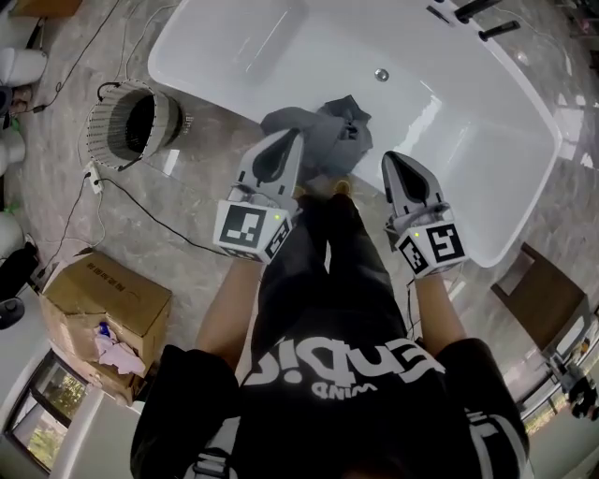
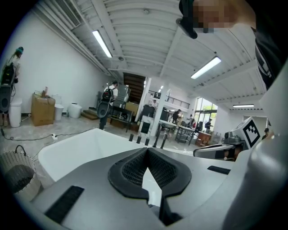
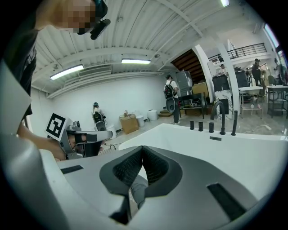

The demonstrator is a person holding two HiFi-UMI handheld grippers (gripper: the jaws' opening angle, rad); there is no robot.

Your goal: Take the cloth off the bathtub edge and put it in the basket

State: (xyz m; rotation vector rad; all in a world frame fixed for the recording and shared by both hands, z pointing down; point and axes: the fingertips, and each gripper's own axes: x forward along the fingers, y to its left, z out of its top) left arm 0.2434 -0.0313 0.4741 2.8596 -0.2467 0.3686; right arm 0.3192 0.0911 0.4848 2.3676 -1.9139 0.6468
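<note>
While the white bathtub [image 1: 449, 122] fills the top of the head view, a cardboard box [image 1: 103, 295] sits on the marble floor [image 1: 197, 201] well to the tub's left and below it. Nearer the tub's left end stands the round wicker basket [image 1: 101, 131] with a dark lining, apart from the rim; it also shows at the lower left of the left gripper view [image 2: 15, 177]. The left gripper [image 1: 292, 138] points at the tub's near edge, its tip just beside the cloth, and its ribbed black pads [image 2: 135, 168] meet at the tip with nothing between them. The grey cloth [image 1: 323, 131] lies crumpled over the tub's near edge, between the two grippers. The right gripper [image 1: 388, 159] hovers at the same edge, just right of the cloth, jaws likewise pressed together and holding nothing [image 3: 142, 148]. Black taps [image 1: 477, 11] stand on the tub's far right rim.
</note>
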